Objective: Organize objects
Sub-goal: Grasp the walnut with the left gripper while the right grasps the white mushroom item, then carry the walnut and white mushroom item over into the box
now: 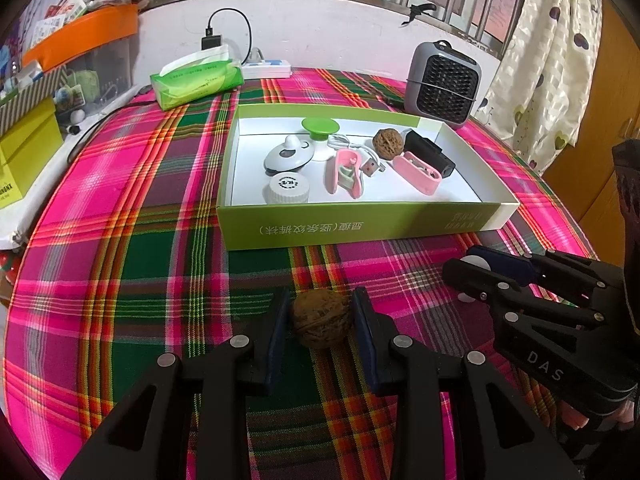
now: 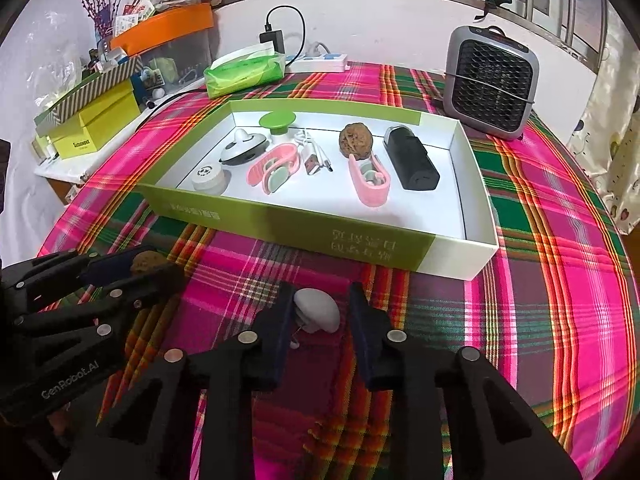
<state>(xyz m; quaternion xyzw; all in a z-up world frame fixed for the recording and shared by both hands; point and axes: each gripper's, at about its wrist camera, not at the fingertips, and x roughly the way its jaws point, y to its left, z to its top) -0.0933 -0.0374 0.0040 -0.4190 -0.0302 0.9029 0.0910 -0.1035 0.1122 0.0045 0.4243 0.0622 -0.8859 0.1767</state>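
A brown walnut point(image 1: 322, 322) rests on the plaid cloth with my left gripper point(image 1: 321, 300) shut on it, one pad against each side. The right wrist view shows that gripper point(image 2: 160, 270) at the left, the walnut point(image 2: 145, 261) peeking between its fingers. My right gripper point(image 2: 320, 292) straddles a small white dome-shaped piece point(image 2: 318, 314); the left pad touches it and a narrow gap shows at the right pad. In the left wrist view the right gripper point(image 1: 464, 272) is low on the right. Behind both lies the green-and-white box point(image 1: 360, 228) point(image 2: 280, 224).
The box holds a second walnut point(image 1: 387, 142), two pink clips, a black device point(image 1: 430, 152), a white cap, a green knob and a USB cable. A grey heater point(image 1: 444, 80) stands behind it, a green tissue pack point(image 1: 196, 80) at the back left, stacked boxes further left.
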